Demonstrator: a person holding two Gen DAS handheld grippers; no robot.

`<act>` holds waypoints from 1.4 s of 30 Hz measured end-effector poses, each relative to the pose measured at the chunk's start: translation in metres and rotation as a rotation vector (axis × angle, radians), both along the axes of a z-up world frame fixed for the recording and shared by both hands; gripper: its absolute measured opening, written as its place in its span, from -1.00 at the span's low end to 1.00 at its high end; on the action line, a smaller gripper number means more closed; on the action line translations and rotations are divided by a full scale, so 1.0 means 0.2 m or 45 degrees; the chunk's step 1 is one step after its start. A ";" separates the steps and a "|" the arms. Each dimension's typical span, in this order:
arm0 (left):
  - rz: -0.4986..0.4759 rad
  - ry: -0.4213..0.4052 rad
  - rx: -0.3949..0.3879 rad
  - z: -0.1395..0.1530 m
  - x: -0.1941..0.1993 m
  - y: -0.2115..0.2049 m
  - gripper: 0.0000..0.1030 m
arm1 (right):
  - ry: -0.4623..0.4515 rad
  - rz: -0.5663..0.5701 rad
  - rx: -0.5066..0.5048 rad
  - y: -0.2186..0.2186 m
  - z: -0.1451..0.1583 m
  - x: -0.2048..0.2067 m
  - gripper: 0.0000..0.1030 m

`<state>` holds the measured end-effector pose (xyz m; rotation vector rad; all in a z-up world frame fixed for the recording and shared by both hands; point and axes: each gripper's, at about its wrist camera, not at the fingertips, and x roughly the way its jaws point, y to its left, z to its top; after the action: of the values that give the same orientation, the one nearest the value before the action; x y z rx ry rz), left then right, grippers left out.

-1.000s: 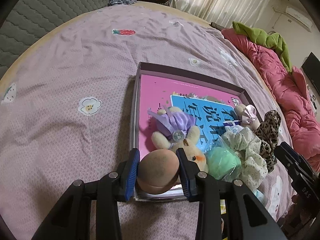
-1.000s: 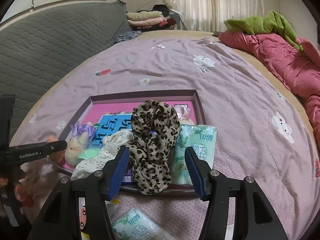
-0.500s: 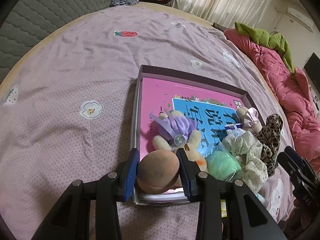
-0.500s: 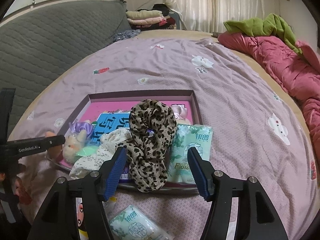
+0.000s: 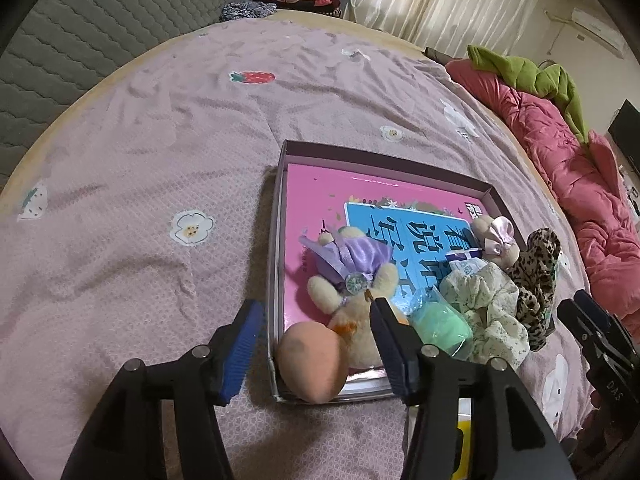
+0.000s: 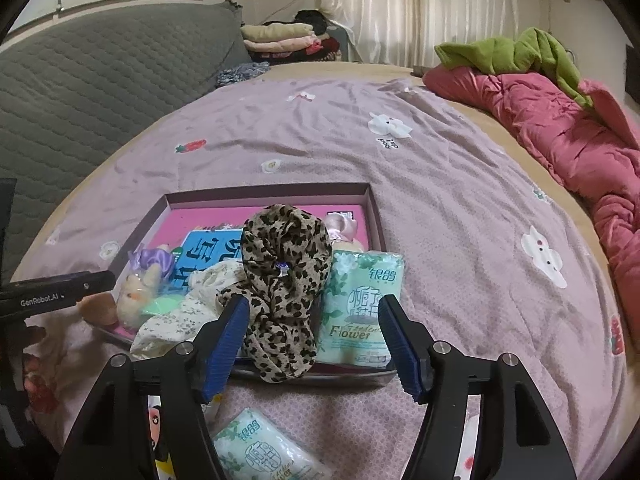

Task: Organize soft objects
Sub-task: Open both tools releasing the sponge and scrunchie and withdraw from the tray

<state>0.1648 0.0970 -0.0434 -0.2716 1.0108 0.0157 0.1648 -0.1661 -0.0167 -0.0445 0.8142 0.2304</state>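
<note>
The left claw (image 5: 316,346), jaws just spreading, is leaving the sponge (image 5: 312,362) in the tray's (image 5: 280,216) near-left corner, the right claw (image 6: 312,338) is gaping around the scrunchie (image 6: 286,280), while one tissue pack (image 6: 268,450) is waiting outside.

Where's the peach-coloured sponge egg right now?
Left wrist view: the sponge egg rests in the tray's near-left corner, against the plush bunny.
</note>
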 end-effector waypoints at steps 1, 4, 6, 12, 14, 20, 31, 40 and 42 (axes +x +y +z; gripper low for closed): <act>0.001 -0.003 0.003 0.01 0.00 0.00 0.09 | -0.002 0.000 0.003 0.00 0.00 0.00 0.34; 0.003 -0.013 0.010 0.03 -0.02 0.00 0.09 | -0.006 -0.003 0.004 0.00 0.02 -0.01 0.35; 0.008 -0.021 0.015 0.04 -0.02 0.00 0.09 | -0.013 -0.004 0.008 -0.01 0.03 -0.01 0.35; 0.022 -0.049 0.035 0.11 -0.05 0.00 0.11 | -0.034 -0.015 0.005 -0.01 0.07 -0.03 0.35; 0.021 -0.061 0.038 0.13 -0.06 0.00 0.13 | -0.039 -0.018 0.003 -0.01 0.08 -0.04 0.36; 0.018 -0.102 0.073 0.22 -0.09 -0.03 0.14 | -0.064 -0.025 -0.003 -0.01 0.13 -0.06 0.42; 0.014 -0.151 0.117 0.34 -0.16 -0.07 0.15 | -0.129 -0.034 -0.041 -0.01 0.22 -0.12 0.43; 0.011 -0.212 0.128 0.47 -0.23 -0.10 0.15 | -0.197 -0.049 -0.031 -0.05 0.34 -0.20 0.46; 0.008 -0.227 0.127 0.49 -0.25 -0.11 0.15 | -0.207 -0.048 -0.024 -0.06 0.36 -0.22 0.46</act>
<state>0.1139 0.0748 0.0546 -0.1819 0.8295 0.0467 0.1210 -0.1780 0.0554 -0.0645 0.6549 0.1807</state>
